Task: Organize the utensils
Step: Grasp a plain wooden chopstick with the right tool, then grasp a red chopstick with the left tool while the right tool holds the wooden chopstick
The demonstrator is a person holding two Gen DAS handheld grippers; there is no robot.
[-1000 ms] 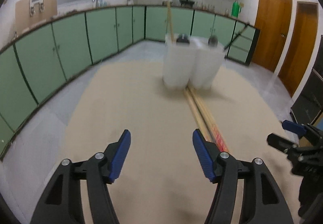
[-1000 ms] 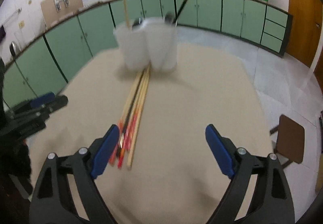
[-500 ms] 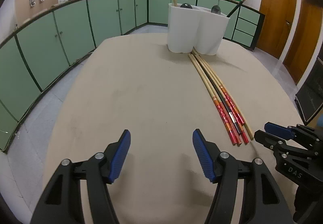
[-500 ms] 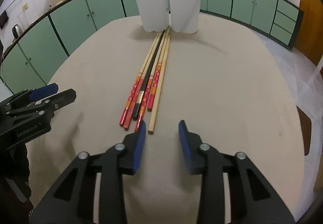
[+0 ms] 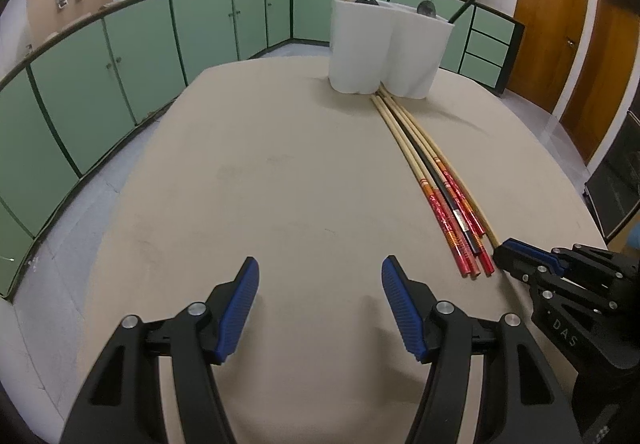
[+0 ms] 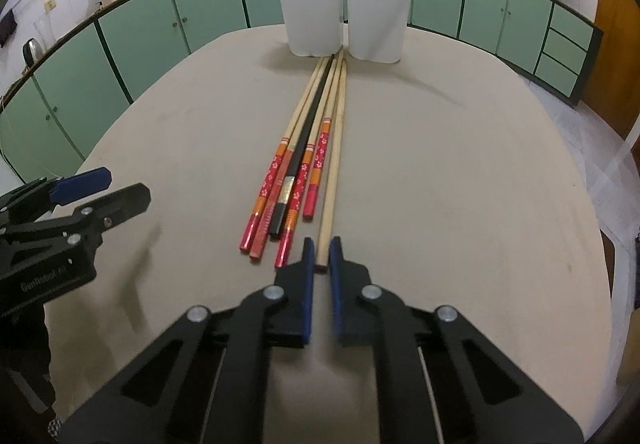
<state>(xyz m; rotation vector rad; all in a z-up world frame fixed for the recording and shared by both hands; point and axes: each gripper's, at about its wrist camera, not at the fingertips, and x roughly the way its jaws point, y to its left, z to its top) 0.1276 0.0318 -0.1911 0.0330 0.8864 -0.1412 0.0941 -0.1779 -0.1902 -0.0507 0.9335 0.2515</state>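
Several long chopsticks lie side by side on the beige table, tips against a white two-lobed utensil holder. Some have red flowered ends, one is black, one is plain wood. My right gripper is nearly closed around the near end of the plain wooden chopstick, which still lies on the table. My left gripper is open and empty over bare table, left of the chopsticks. The holder holds a wooden stick, spoons and a dark-handled utensil.
Green cabinets curve round the room behind the table. Wooden doors stand at the right. The left gripper shows in the right wrist view; the right gripper shows in the left wrist view.
Both grippers dropped lower and drew back toward the table's near side. My right gripper's jaws narrowed from wide open and came around the near end of the plain wooden chopstick.
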